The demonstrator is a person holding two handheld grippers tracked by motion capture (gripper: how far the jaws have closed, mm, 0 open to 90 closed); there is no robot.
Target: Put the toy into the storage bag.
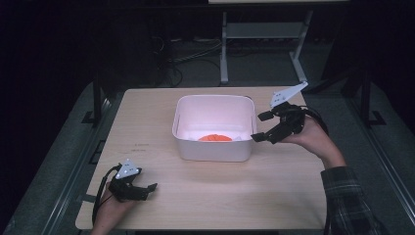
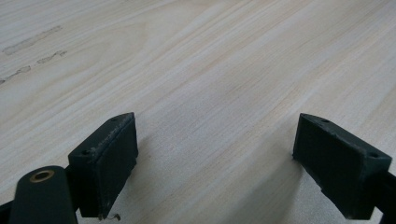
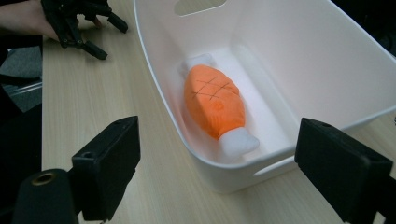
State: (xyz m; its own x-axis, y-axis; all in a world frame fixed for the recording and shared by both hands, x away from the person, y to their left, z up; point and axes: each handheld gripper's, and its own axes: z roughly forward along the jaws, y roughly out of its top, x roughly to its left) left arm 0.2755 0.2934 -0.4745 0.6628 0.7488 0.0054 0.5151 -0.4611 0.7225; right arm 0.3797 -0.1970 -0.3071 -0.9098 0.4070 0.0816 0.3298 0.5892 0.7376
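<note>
A white bin [image 1: 214, 128] stands on the table [image 1: 205, 196] toward the far edge, a little right of the middle. An orange fish toy [image 3: 214, 103] with white ends lies on the bin's floor, along the wall nearest the person; in the high view only a sliver of orange [image 1: 215, 138] shows over that wall. The right gripper [image 1: 262, 127] is held at the bin's right wall, jaws spread wide and holding nothing, pointing toward the bin; whether a jaw touches the wall is hard to tell. The left gripper [image 1: 147, 188] sits near the table's near left corner, well apart from the bin, its jaws also spread over bare wood with nothing between them.
</note>
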